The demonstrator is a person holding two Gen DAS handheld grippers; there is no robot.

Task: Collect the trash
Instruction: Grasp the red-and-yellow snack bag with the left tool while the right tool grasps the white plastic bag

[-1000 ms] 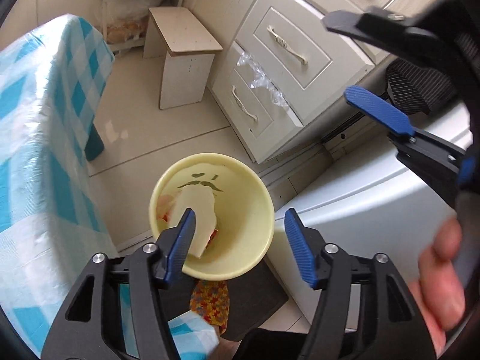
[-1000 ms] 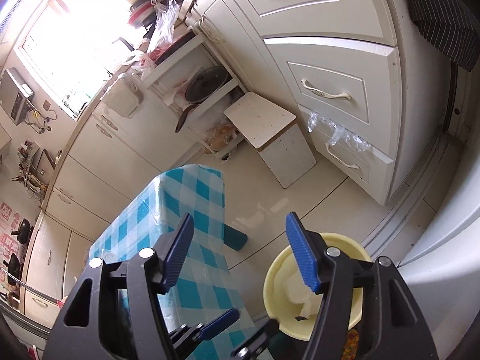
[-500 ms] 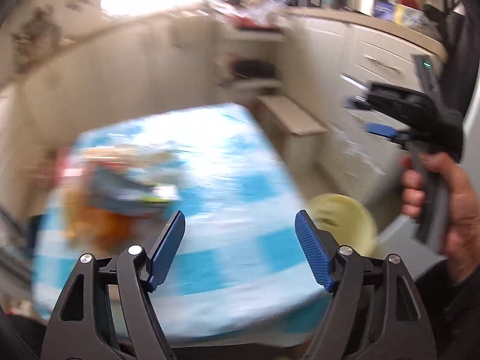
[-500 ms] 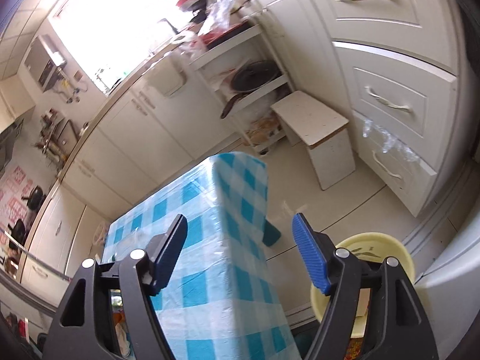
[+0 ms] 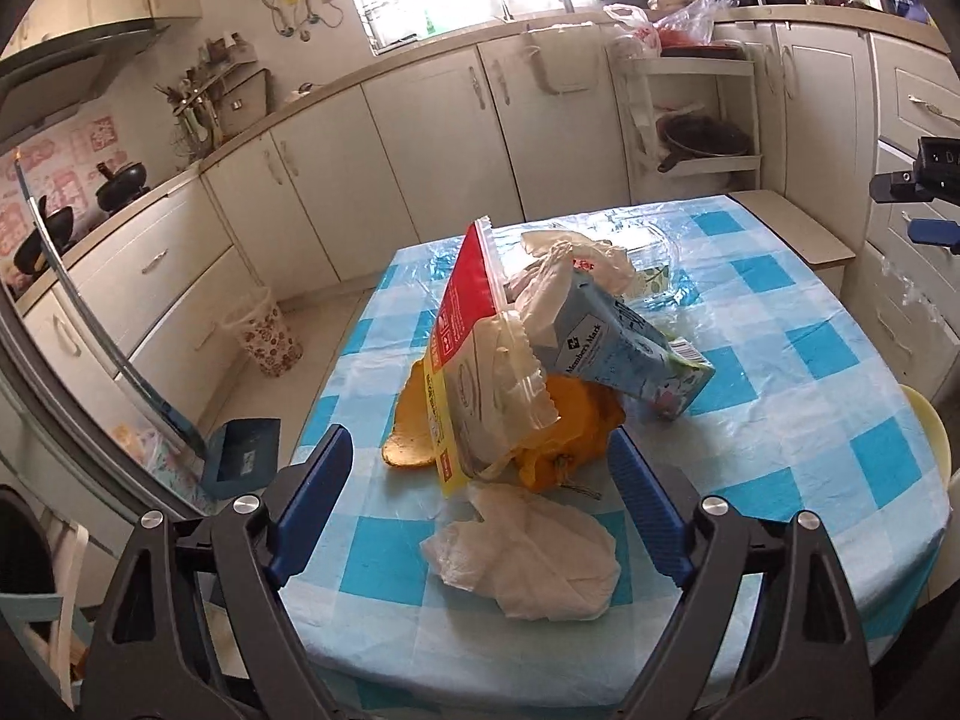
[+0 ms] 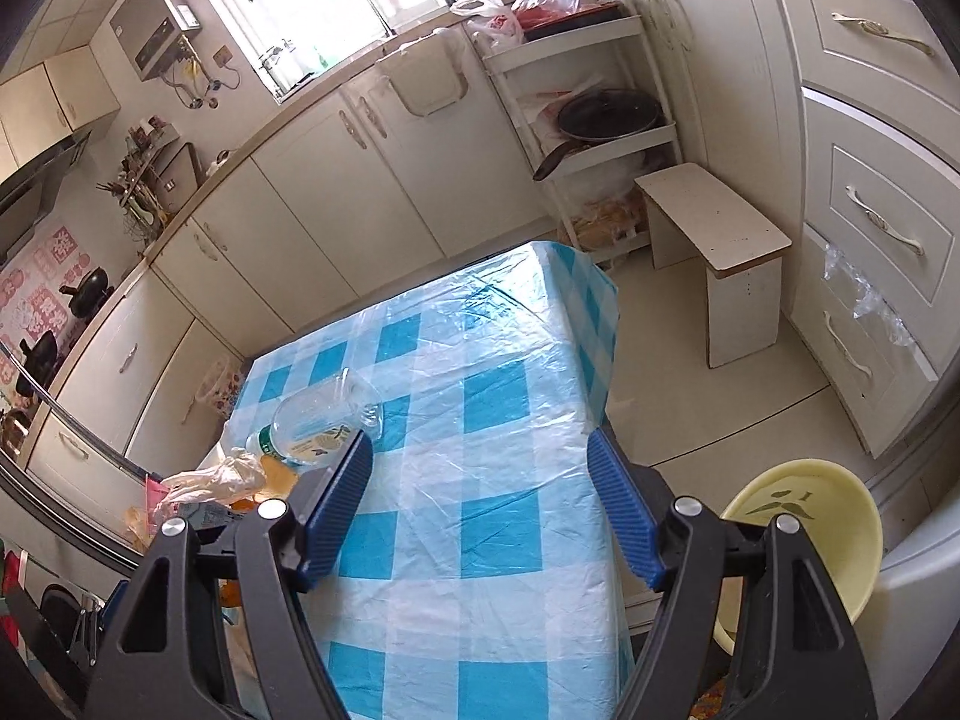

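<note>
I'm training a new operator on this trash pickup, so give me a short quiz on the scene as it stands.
1. True or false: the left gripper holds the crumpled white tissue.
2. Which item rests on the orange peel? A) light-blue Member's Mark carton B) clear plastic bottle C) pale yellow plastic bin
3. Fill in: the right gripper hangs over the blue-and-white checked ____.

Key: 1 false, its jaws stand open and empty. 2 A. 3 tablecloth.

Open left gripper over trash pile, perhaps orange peel beneath.
</note>
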